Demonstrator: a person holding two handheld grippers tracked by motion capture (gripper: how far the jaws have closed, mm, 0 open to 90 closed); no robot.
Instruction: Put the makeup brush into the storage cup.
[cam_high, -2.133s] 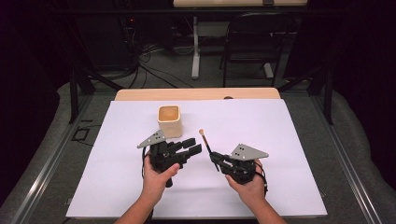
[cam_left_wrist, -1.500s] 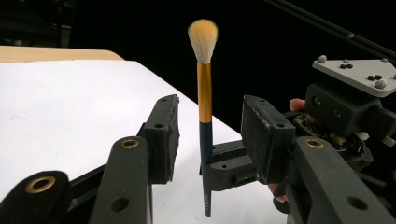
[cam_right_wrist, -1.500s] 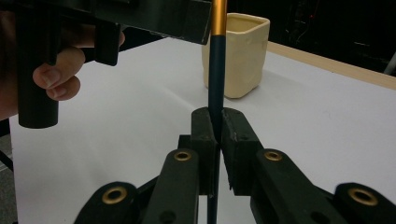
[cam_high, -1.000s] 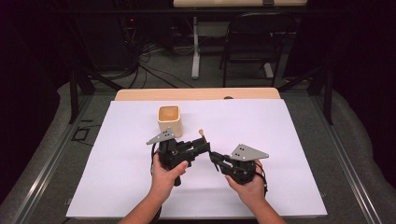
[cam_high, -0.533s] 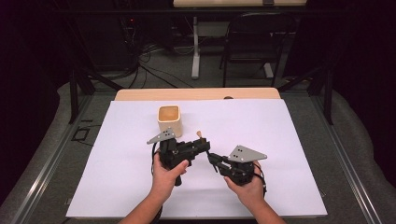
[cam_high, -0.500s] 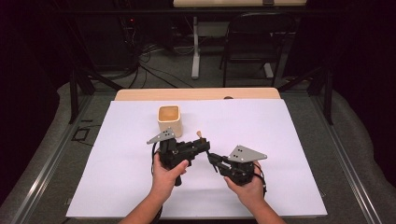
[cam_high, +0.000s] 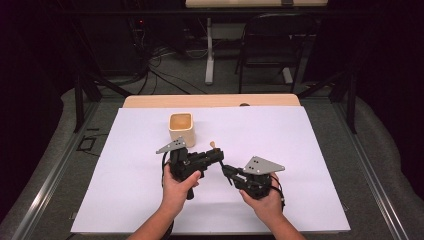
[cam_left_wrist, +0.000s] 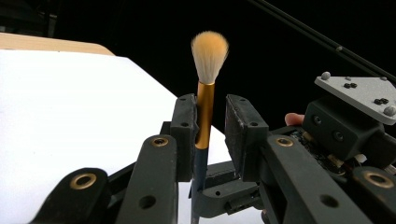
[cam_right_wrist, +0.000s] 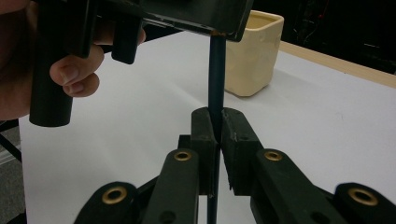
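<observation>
A person at a table w/ white sheet (cam_high: 300, 150) passes a makeup brush (cam_left_wrist: 205, 93) between two handheld tools. The right gripper (cam_right_wrist: 214, 122) is clamped tight on the brush's dark handle, holding it upright above the sheet; the left gripper (cam_left_wrist: 208, 126) brackets the gold ferrule, one pad against it, the other w/ a gap, so narrow but not yet pinching. The cream cup (cam_high: 181, 128) stands empty just behind the hands. Judged progress: brush picked up, handover approx. halfway; left grip, right release and prob. a drop into the cup remain. Vs. two secs ago, the left tool has swung across to the brush, and its jaws have just been closing around it.
</observation>
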